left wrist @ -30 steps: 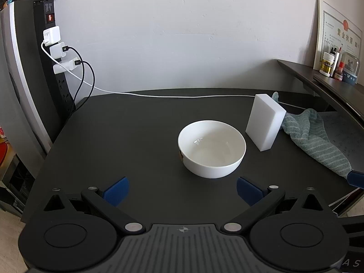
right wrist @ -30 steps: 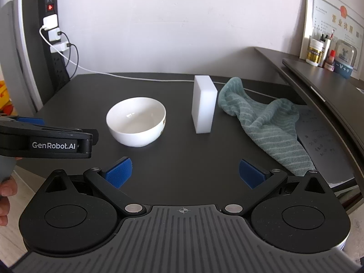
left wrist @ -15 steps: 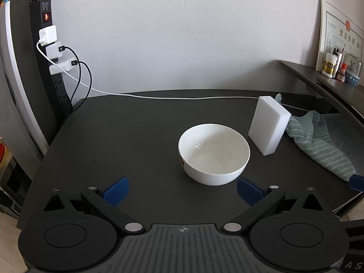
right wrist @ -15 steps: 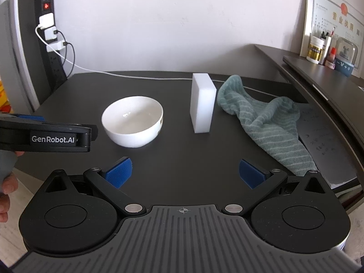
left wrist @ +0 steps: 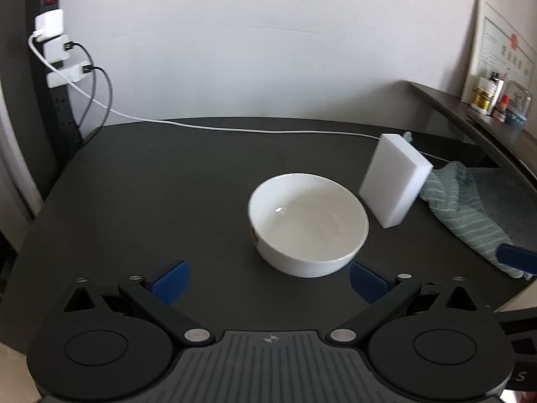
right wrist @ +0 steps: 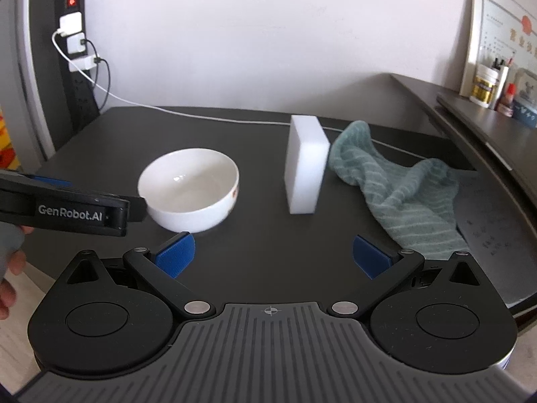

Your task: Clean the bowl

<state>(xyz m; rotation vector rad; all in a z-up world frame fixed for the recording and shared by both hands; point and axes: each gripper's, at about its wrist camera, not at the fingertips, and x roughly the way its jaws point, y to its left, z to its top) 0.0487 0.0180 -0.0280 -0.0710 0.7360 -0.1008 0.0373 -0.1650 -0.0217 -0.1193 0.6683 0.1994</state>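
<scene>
1. A round white ceramic bowl (left wrist: 308, 224) stands upright on the matte black table (left wrist: 167, 181), near the table's middle, and its inside looks bare and glossy.
2. A small reddish mark shows on the bowl's outer wall; the view is too blurred to tell what it is.
3. A white rectangular sponge block (left wrist: 395, 180) stands on its narrow edge just right of the bowl, apart from it by a small gap.
4. A crumpled grey-green striped cloth (right wrist: 402, 188) lies right of the block, its far corner rising just behind the block, its near end draped toward the table's right edge.
5. A thin white charging cable (left wrist: 255, 129) runs across the far side of the table from a black power strip (right wrist: 74, 63) mounted upright at the far left, with white adapters plugged in.
6. The left gripper (left wrist: 268, 278) hovers near the bowl's near side, its blue-padded fingers (left wrist: 169, 281) spread wide and holding nothing; the bowl sits ahead of the gap.
7. The right gripper (right wrist: 273, 257) hangs over the near table edge, fingers likewise spread apart and empty, with the sponge block ahead of it.
8. From the right wrist view, the left gripper's black body crosses in at the left, its tip reaching the bowl's left rim, and part of a hand (right wrist: 8, 278) shows at the left edge.
9. A framed certificate (right wrist: 503, 33) and small bottles (right wrist: 486, 85) stand on a dark shelf at the far right.
</scene>
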